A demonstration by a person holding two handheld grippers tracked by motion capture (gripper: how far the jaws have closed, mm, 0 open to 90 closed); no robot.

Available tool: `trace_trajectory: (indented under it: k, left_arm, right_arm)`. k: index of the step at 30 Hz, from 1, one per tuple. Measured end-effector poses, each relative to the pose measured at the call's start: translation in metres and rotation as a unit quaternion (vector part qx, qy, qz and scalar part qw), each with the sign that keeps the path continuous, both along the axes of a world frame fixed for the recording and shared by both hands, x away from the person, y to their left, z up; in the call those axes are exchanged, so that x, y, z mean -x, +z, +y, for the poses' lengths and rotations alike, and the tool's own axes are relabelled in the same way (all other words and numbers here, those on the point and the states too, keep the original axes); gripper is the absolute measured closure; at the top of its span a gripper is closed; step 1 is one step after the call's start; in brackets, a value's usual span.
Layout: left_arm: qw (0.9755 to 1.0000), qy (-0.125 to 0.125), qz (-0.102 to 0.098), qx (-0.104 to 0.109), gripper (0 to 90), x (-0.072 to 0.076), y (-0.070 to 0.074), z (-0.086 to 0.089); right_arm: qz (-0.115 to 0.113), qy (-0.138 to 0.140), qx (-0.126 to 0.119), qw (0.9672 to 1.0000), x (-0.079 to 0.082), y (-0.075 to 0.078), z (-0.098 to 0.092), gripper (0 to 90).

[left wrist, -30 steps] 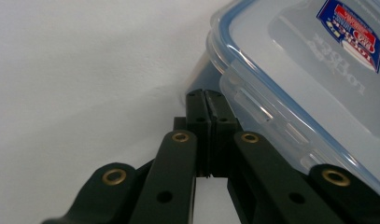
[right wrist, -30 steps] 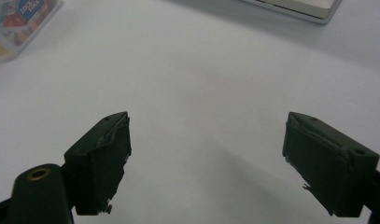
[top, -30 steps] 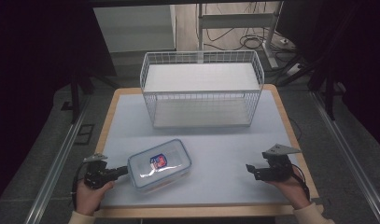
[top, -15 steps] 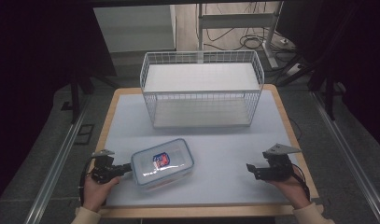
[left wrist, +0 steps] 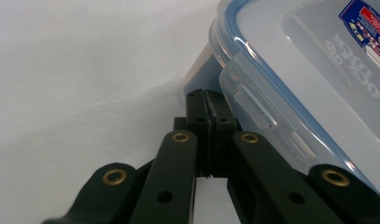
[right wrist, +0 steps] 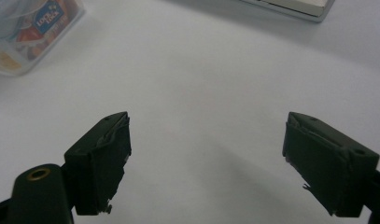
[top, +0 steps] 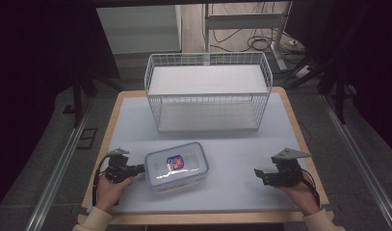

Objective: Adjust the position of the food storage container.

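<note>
A clear plastic food container [top: 176, 166] with a blue-sealed lid and a red and blue label lies on the white mat near the front left. My left gripper [top: 139, 168] is shut with nothing between its jaws. Its tips point right and rest against the container's left end. In the left gripper view the closed tips [left wrist: 207, 100] sit just under the lid's side latch on the container [left wrist: 318, 70]. My right gripper [top: 257, 174] is open at the front right, well apart from the container. Its jaws [right wrist: 206, 135] hover over bare mat, with the container [right wrist: 29, 32] far off.
A white wire basket [top: 208, 95] with a white floor stands at the back middle of the table; its base edge [right wrist: 290, 7] shows in the right gripper view. The white mat [top: 232, 154] lies between basket and grippers. Wooden table edges frame the mat.
My left gripper has moved right against the container, and the container has slid a little to the right with it. The right gripper has stayed put.
</note>
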State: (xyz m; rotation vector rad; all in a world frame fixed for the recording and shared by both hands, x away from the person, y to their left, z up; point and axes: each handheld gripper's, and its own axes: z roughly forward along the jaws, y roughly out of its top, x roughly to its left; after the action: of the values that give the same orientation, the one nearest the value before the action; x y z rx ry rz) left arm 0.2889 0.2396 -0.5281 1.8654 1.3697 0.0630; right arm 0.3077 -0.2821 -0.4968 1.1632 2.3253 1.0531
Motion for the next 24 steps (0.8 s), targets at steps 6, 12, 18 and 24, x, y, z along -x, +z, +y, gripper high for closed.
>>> trace_trajectory:
  k: [6,12,18,24]
  left_arm:
    - [0.9997,-0.021,0.0,-0.01,89.6,-0.015,0.002,-0.023]
    - [0.9992,-0.037,0.0,-0.014,89.7,-0.025,0.004,-0.042]
    - [0.9988,-0.048,-0.003,-0.01,89.6,-0.037,0.004,-0.065]
    - [0.9984,-0.055,-0.003,-0.007,89.6,-0.043,0.005,-0.078]
  right_arm:
    - [-0.002,-0.001,0.001,1.0,0.0,0.0,0.0,15.3]
    - [-0.001,-0.001,0.0,1.0,0.0,0.0,-0.001,15.3]
    - [0.0,-0.001,0.001,1.0,0.0,0.0,-0.001,15.3]
    - [-0.002,-0.002,0.001,1.0,0.0,0.0,-0.001,15.4]
